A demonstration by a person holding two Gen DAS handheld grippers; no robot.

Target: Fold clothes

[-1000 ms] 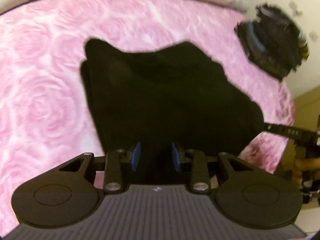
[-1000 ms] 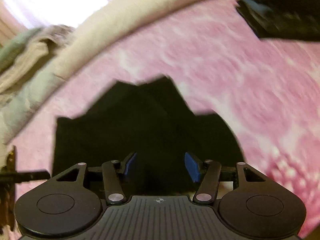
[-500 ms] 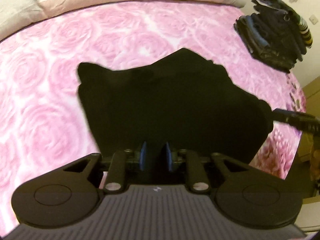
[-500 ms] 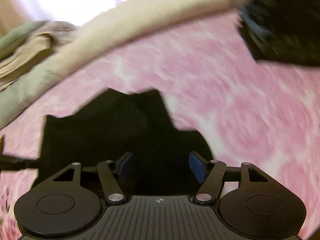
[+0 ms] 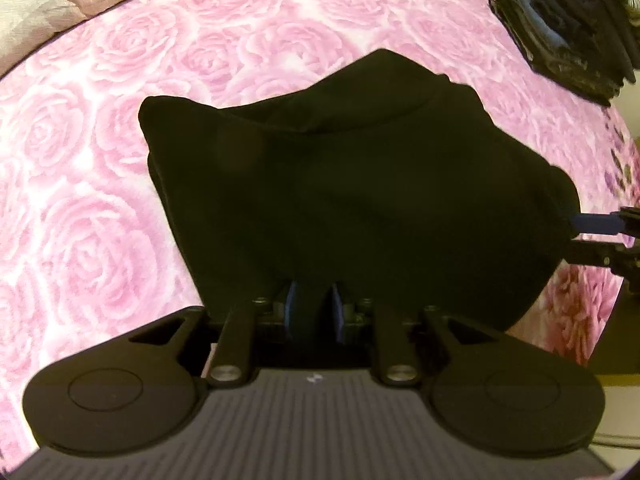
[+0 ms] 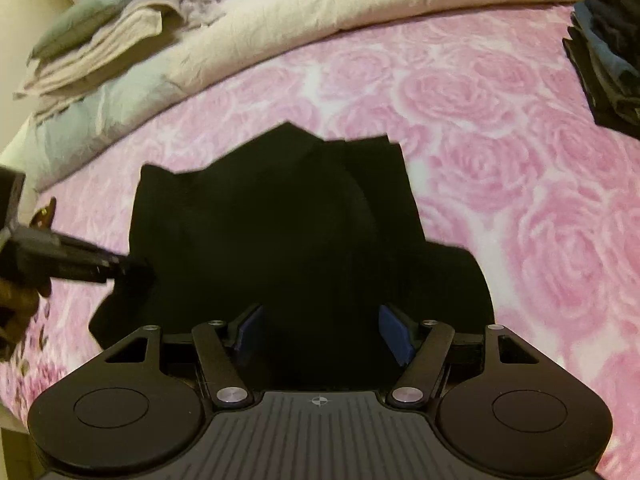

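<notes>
A black garment (image 5: 352, 184) lies partly folded on a pink rose-patterned bedspread (image 5: 80, 208). My left gripper (image 5: 314, 310) is shut on the garment's near edge, with black cloth between its blue pads. In the right wrist view the same garment (image 6: 280, 224) lies ahead, and the left gripper's fingers (image 6: 100, 266) pinch its left edge. My right gripper (image 6: 324, 330) is open, its blue pads wide apart over the garment's near edge. The right gripper's fingertips (image 5: 596, 226) show at the garment's right edge in the left wrist view.
A stack of folded dark clothes (image 5: 572, 28) sits at the far right of the bed, also in the right wrist view (image 6: 608, 56). A beige duvet (image 6: 360, 12) and folded grey-green linens (image 6: 108, 52) lie along the far edge.
My left gripper has closed from open onto the garment's edge and lifted it slightly. My right gripper has stayed open and shifted over the garment's near edge.
</notes>
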